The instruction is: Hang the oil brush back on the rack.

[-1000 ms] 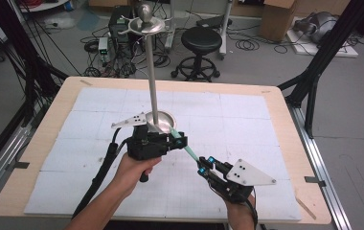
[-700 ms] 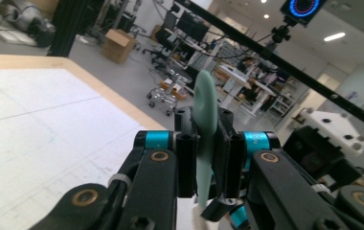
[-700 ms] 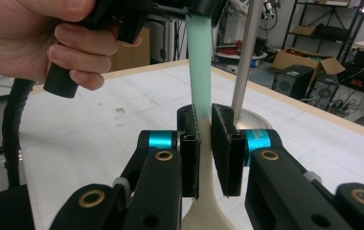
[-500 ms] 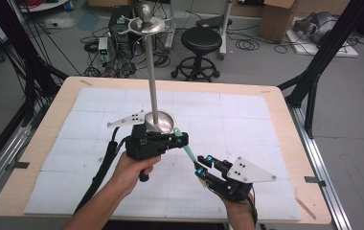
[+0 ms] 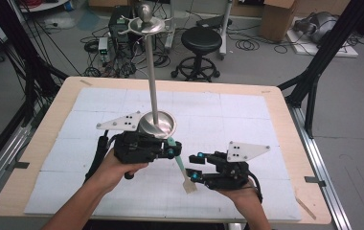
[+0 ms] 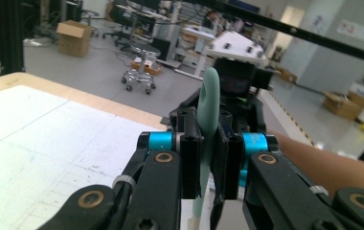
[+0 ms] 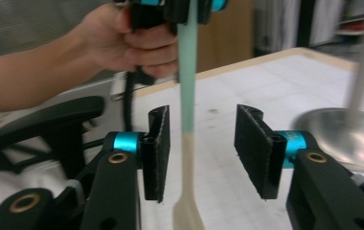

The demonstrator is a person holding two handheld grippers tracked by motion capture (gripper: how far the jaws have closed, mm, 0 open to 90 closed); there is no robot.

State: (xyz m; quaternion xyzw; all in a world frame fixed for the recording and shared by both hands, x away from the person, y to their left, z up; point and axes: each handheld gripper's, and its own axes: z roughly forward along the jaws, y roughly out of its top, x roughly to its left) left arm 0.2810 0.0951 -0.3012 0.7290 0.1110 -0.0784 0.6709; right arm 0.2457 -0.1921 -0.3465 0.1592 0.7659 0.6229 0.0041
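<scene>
Left jaws clamped on a green-handled spatula, right jaws spread on either side of it.

The left gripper (image 5: 170, 152) has its jaws closed tight on the mint-green handle of the spatula (image 5: 182, 168), which slants down from them so that its pale beige blade meets the white mat of the worktop (image 5: 266, 124). In the right gripper view the right gripper (image 7: 201, 143) holds its jaws well apart, the spatula's handle standing between the two pads without touching either. In the high view the right gripper sits just beside the blade, low over the mat near the front edge. Just behind the left gripper stands a metal stand (image 5: 157, 123), its round dish-shaped base on the mat and its thin pole upright.
</scene>
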